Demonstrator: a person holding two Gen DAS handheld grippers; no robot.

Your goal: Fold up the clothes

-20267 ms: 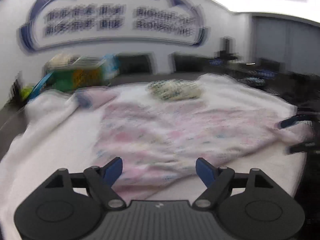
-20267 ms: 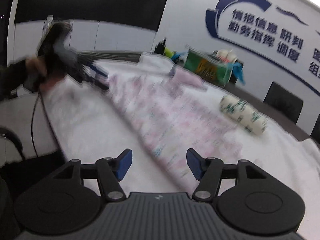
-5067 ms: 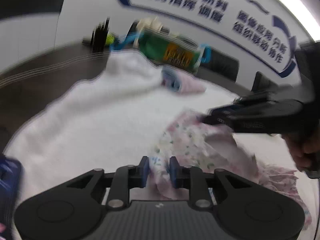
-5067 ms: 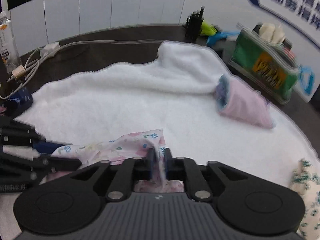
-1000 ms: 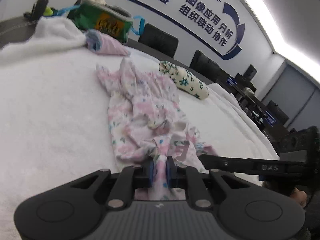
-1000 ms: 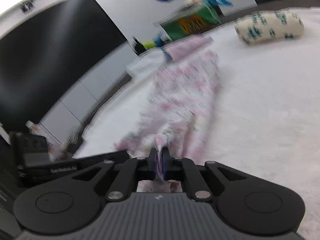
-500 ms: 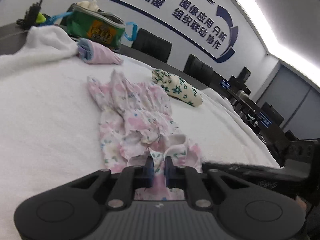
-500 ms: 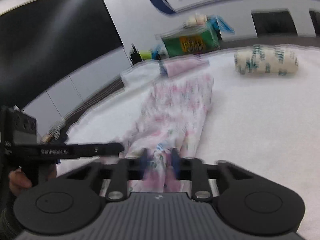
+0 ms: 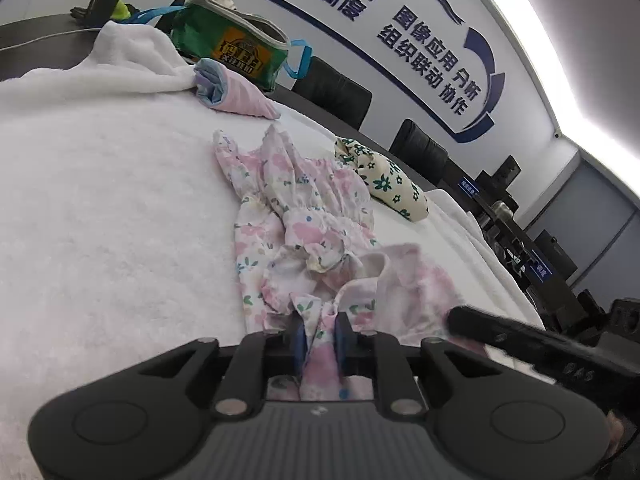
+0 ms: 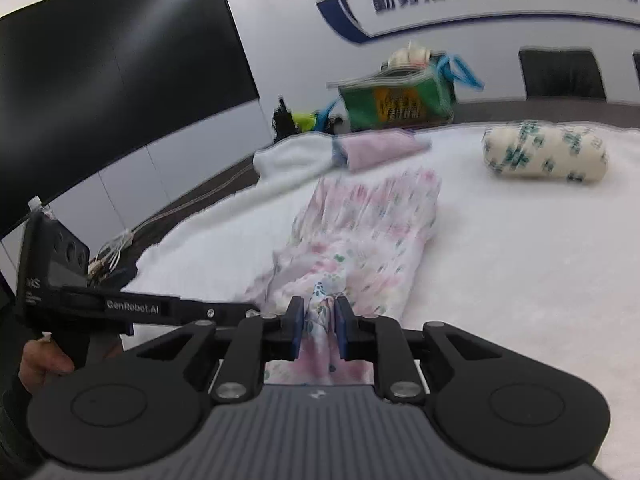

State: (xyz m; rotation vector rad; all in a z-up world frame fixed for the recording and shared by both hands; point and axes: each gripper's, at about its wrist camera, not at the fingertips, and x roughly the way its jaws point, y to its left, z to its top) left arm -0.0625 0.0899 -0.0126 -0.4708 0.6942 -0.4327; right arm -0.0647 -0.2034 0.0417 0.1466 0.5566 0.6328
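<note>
A pink floral garment point(image 9: 304, 220) lies crumpled in a long strip on the white fleece blanket point(image 9: 100, 200). My left gripper point(image 9: 320, 336) is shut on the garment's near edge, low over the blanket. My right gripper point(image 10: 320, 326) is shut on the garment point(image 10: 360, 232) next to it. The right gripper's body point(image 9: 540, 344) shows at the lower right of the left wrist view. The left gripper's body point(image 10: 132, 308) shows at the left of the right wrist view.
A rolled pink garment point(image 9: 236, 92) and a rolled cream floral garment point(image 9: 384, 180) lie further back on the blanket. A green bag point(image 9: 228, 48) stands behind them. Black chairs point(image 9: 332, 92) line the far edge. Cables point(image 10: 116, 248) lie on the dark table at left.
Both grippers have drawn the garment's near edge back and lowered toward the blanket. The garment lies stretched longer. The jaws of both stand slightly wider on the cloth than a second ago.
</note>
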